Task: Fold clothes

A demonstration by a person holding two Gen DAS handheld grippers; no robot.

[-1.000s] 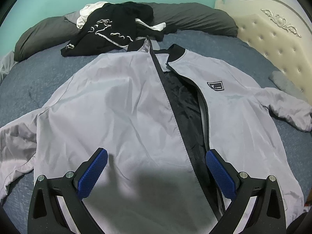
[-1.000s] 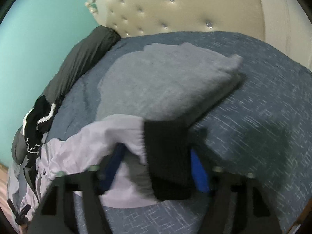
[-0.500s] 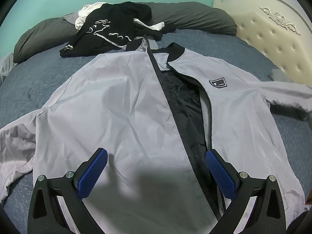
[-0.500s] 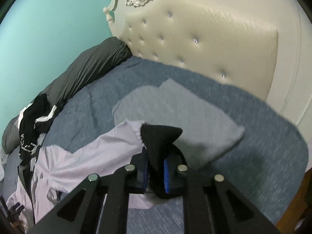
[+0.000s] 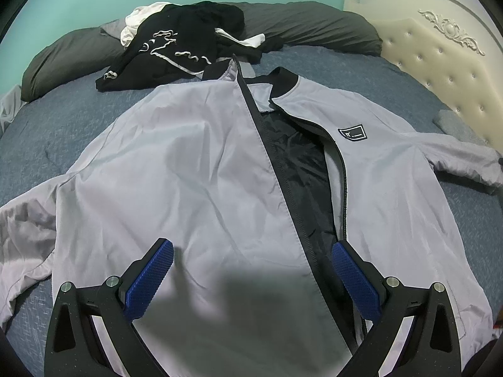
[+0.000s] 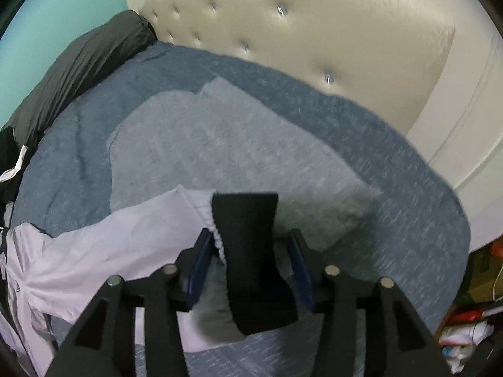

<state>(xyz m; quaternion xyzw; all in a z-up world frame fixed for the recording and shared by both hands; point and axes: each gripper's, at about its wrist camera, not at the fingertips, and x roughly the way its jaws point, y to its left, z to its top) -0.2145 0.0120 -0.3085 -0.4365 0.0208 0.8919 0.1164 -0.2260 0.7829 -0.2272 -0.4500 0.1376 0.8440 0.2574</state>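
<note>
A light grey zip jacket point(image 5: 195, 169) lies front up and unzipped on the blue bed, its black lining showing down the middle. My left gripper point(image 5: 251, 270) is open and empty, hovering over the jacket's lower front. In the right wrist view, the jacket's right sleeve point(image 6: 119, 245) ends in a black ribbed cuff point(image 6: 251, 245) that lies between the fingers of my right gripper point(image 6: 248, 251). The jaws stand a little apart beside the cuff, not pinching it.
A pile of black and white clothes point(image 5: 185, 44) lies beyond the collar against dark grey pillows point(image 5: 308, 25). A folded grey garment point(image 6: 220, 144) lies beside the sleeve near the cream tufted headboard point(image 6: 314, 25). Clutter sits past the bed's edge point(image 6: 465, 326).
My right gripper, shut on the black cuff half a second ago, has opened with the cuff still between its fingers. The sleeve has been drawn out straighter. The left gripper has stayed put.
</note>
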